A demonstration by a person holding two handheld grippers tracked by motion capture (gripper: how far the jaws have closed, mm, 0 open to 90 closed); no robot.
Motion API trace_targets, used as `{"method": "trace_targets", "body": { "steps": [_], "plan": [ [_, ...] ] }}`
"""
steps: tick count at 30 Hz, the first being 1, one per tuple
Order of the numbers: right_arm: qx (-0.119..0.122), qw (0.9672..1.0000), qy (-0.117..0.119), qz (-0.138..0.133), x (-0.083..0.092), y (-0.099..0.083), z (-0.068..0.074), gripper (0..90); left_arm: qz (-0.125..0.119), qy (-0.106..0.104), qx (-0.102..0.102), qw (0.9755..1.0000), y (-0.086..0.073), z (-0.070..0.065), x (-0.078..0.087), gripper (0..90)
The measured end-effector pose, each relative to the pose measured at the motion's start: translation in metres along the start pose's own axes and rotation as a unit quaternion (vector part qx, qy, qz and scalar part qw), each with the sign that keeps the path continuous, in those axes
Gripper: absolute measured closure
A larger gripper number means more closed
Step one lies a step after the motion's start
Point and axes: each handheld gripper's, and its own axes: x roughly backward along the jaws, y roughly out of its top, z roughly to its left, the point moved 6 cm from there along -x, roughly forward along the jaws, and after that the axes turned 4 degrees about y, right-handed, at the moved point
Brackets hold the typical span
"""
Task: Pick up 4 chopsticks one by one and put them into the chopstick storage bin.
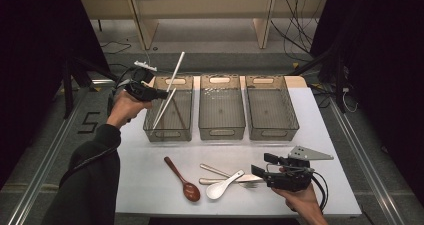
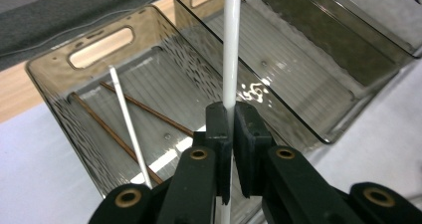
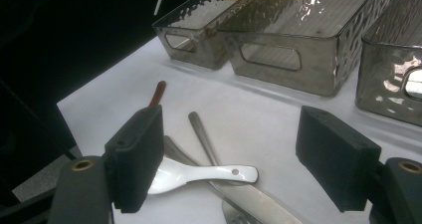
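The left gripper (image 1: 161, 93) has its black jaws pinched tight on a long white plastic chopstick (image 1: 175, 71), which stands steeply tilted over the leftmost smoky translucent plastic bin (image 1: 150, 116). It looks like a sorting job: that bin already holds a second white chopstick (image 2: 130, 129) leaning against its near wall and two thin brown wooden chopsticks (image 2: 117, 134) lying flat on the ribbed floor, so the held one seems bound for the same place. Gripping it near the middle keeps it balanced and lets its lower end point down into the bin. The left hand (image 1: 126, 108) is raised at the bin's left rim, forearm reaching forward in a dark sleeve, gripper level and pointing right across the bin. The middle bin (image 1: 202, 116) and the right bin (image 1: 291, 116) look empty. Nearer the person, the right gripper (image 1: 261, 165) hovers low with jaws spread wide and nothing between them, aimed left at the loose cutlery on the white table (image 1: 320, 135): a white ceramic soup spoon (image 1: 222, 186), a brown wooden spoon (image 1: 183, 180) and some slim metal utensils (image 1: 235, 179), one of them a fork, which cross under the white spoon. The right hand (image 1: 300, 200) rests near the table's front edge, seemingly waiting its turn.
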Motion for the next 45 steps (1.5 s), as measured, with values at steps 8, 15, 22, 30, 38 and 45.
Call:
{"method": "trace_targets", "body": {
  "steps": [8, 15, 22, 30, 38, 45],
  "plan": [
    [0.001, 1.0, 0.0, 0.0, 0.0, 0.0, 0.0, 27.9, -0.005, 0.011, 0.005, 0.9999, -0.005, 0.008, -0.013, 85.2],
    [0.0, 1.0, 0.001, 0.0, 0.0, 0.0, 0.001, 27.9, 0.005, 0.03, 0.004, 0.9995, -0.015, 0.013, -0.026, 85.2],
    [0.001, 1.0, 0.003, 0.0, 0.0, 0.0, 0.002, 27.9, 0.017, 0.039, 0.004, 0.9991, -0.023, 0.015, -0.037, 85.2],
    [0.001, 1.0, 0.003, 0.0, 0.001, 0.0, 0.002, 27.9, 0.02, 0.044, 0.001, 0.9988, -0.029, 0.014, -0.043, 85.1],
    [0.003, 1.0, 0.003, 0.001, 0.0, 0.0, 0.002, 27.9, 0.031, 0.046, -0.001, 0.9985, -0.038, 0.014, -0.05, 85.0],
    [0.001, 1.0, 0.003, 0.0, 0.001, 0.0, 0.002, 27.9, 0.042, 0.048, 0.005, 0.9979, -0.045, 0.015, -0.055, 84.7]
  ]
}}
